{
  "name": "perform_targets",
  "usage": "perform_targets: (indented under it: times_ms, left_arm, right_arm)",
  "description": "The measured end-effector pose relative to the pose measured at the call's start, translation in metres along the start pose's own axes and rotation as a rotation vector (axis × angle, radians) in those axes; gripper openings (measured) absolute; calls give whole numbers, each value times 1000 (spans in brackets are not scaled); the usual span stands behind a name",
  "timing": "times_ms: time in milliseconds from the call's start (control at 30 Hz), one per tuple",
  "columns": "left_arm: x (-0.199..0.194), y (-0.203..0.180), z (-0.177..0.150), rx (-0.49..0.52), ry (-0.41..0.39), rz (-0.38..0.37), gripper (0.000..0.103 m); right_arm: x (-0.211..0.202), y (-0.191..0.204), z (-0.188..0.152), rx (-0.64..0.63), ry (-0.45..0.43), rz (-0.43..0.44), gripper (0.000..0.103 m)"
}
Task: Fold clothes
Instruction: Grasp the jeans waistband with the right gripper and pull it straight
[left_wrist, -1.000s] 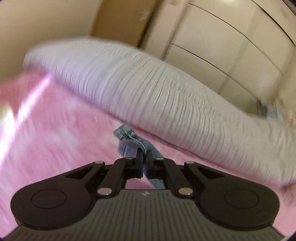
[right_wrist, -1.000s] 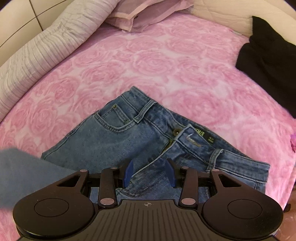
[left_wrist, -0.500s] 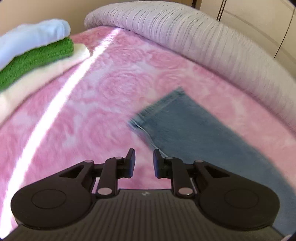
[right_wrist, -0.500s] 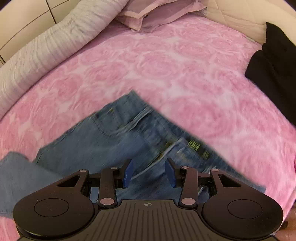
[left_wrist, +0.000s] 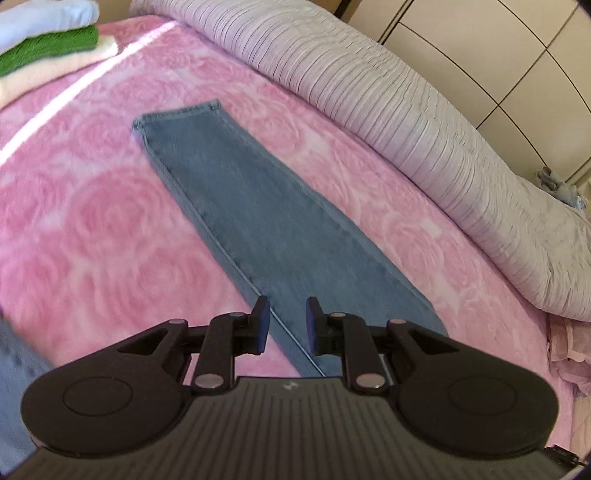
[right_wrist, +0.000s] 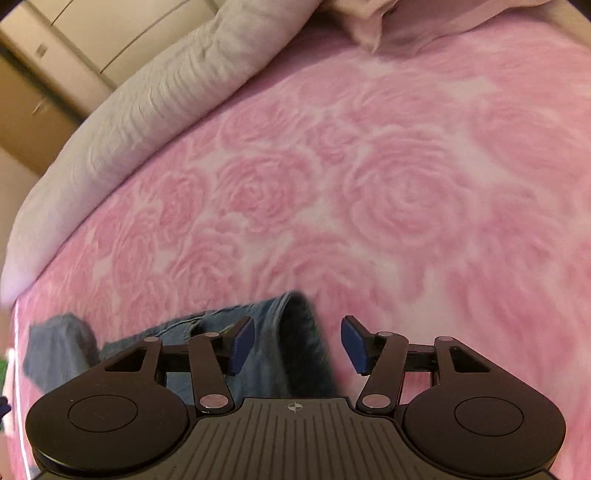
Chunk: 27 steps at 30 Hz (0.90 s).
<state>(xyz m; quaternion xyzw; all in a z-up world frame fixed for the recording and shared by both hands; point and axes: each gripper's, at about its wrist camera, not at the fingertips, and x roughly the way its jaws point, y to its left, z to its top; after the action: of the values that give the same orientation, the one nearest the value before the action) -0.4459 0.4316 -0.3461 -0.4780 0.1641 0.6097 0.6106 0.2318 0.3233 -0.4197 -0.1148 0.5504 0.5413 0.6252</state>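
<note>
Left wrist view is looking down on a bed with a pink blanket covered in big roses. At the far left corner of the bed a pile of folded clothes is sitting, blue on top, green under it, cream at the bottom. A leg of the blue jeans is lying flat and straight on the blanket, running from its hem near the pile down to the left gripper. The left gripper is hanging over the near end of that leg with its fingers a little apart, and nothing is being squeezed between them. A long grey ribbed bolster is lying along the far edge of the bed, and pale cupboard doors are standing behind it.

Right wrist view is showing the same blanket, with the bolster along the left edge. The right gripper is opening its fingers wide. A bunched part of the jeans is lying under the gap, closer to the left finger, and the blue pads are not pressing on it. A pink pillow is lying at the far edge.
</note>
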Motion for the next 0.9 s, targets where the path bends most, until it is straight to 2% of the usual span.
perform_targets:
  times_ms: [100,167,200,233,333,400,500,533,667,700,767,800,833,900]
  left_arm:
    - [-4,-5,-13,-29,1,11,15]
    - [-5,-9,-20,-34,2,29,15]
    - [-5,-11,-23,-39,8,36,15]
    - [-5,-13,-25,-42,12,42,15]
    - [-7,-21,-28,-46,4,47,15]
    - [-9,-28,-27,-35,-6,41,15]
    - [-15,-36,-24,1,-32,31,15]
    - [-15,-38,-24,10,-34,32,15]
    - [-12,-35,-29,18,-23,46,15]
    - [-11,-33,-31,21,-20,50,15]
    - [-14,-26,-34,27,-18,66,15]
    - [-15,-22,-35,28,-15,76,15]
    - [-17,-17,-36,27,-13,84,15]
    - [-24,-4,-39,12,-10,94,15]
  right_arm:
    - [29,-19,10,11,84,98,56]
    - [40,-24,11,30,78,147,55]
    - [44,-24,11,35,80,168,27]
    - [45,-20,11,27,94,177,19]
    - [28,1,9,-102,23,183,13]
    - [7,9,9,-151,-73,187,13]
    - [-32,-4,9,-103,-270,148,12]
    - [-35,-14,9,-65,-300,96,12]
    - [-6,-58,13,119,-242,-95,15]
    - [0,-61,14,135,-231,-116,17]
    - [1,-65,19,189,-223,-116,30]
    - [-5,-67,20,220,-234,-118,40]
    - [-15,-68,18,248,-256,-120,46]
    - [-39,-73,10,299,-285,-116,47]
